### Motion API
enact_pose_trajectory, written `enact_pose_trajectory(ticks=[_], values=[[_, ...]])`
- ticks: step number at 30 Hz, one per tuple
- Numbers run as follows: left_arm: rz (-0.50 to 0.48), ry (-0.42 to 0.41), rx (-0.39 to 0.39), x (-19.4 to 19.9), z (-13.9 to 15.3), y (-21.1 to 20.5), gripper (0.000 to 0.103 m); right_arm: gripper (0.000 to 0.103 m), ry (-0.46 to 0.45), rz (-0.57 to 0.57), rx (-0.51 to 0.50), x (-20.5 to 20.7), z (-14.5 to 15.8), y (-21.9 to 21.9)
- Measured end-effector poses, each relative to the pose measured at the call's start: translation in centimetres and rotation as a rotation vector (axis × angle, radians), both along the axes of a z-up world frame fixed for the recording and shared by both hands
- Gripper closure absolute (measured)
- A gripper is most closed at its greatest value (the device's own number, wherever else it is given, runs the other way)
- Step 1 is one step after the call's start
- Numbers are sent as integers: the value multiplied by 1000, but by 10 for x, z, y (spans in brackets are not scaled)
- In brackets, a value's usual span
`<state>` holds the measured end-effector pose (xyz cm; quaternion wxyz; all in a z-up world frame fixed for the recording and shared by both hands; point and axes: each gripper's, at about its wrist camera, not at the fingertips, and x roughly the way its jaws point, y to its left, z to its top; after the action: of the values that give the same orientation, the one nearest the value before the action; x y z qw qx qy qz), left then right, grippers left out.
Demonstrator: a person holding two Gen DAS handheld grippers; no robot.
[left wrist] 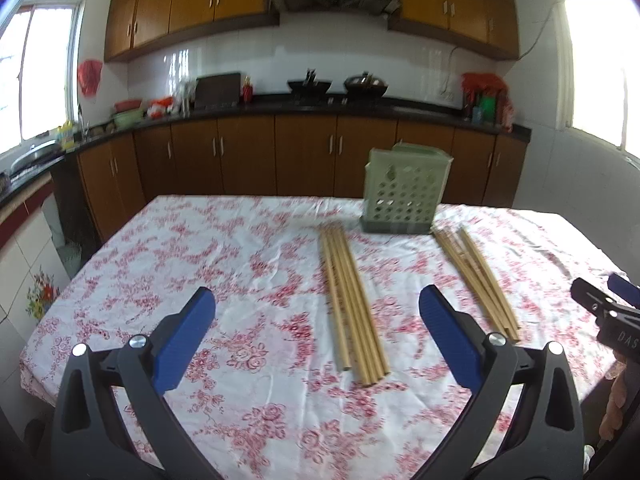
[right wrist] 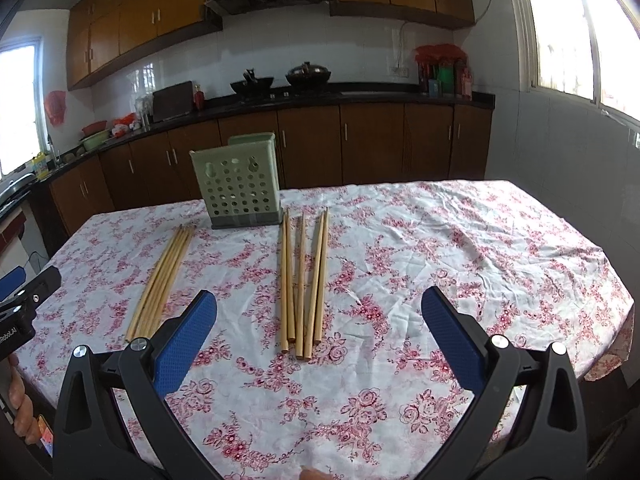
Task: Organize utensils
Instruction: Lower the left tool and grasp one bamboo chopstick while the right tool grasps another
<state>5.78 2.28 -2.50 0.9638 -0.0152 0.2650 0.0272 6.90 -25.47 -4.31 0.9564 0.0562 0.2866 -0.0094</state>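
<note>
Two bundles of wooden chopsticks lie on the floral tablecloth. The left bundle (left wrist: 352, 304) (right wrist: 162, 280) is tightly packed; the right bundle (left wrist: 478, 280) (right wrist: 304, 280) is fanned out. A green perforated utensil holder (left wrist: 404, 192) (right wrist: 238, 184) stands upright at the far side, between them. My left gripper (left wrist: 316, 308) hovers open above the near end of the left bundle, holding nothing. My right gripper (right wrist: 320, 308) is open too, with the near ends of the right bundle between its fingers, below them. Each gripper shows at the edge of the other's view.
The table (right wrist: 480, 260) drops off at the right edge and at the far edge behind the holder. Brown kitchen cabinets and a dark counter with pots (left wrist: 336, 86) run along the back wall. A hand (right wrist: 20, 412) holds the left gripper's handle.
</note>
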Motion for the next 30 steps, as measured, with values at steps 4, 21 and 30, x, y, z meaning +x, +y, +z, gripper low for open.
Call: enact_pose_trajectory(ticks=[4, 21, 30], values=[[28, 93, 11, 35, -16, 15, 13, 27, 121, -13, 68, 44, -20, -17], [-73, 317, -77, 106, -68, 17, 58, 95, 321, 75, 59, 126, -72, -13], [-117, 389, -68, 118, -86, 4, 74, 95, 308, 53, 20, 129, -72, -13]])
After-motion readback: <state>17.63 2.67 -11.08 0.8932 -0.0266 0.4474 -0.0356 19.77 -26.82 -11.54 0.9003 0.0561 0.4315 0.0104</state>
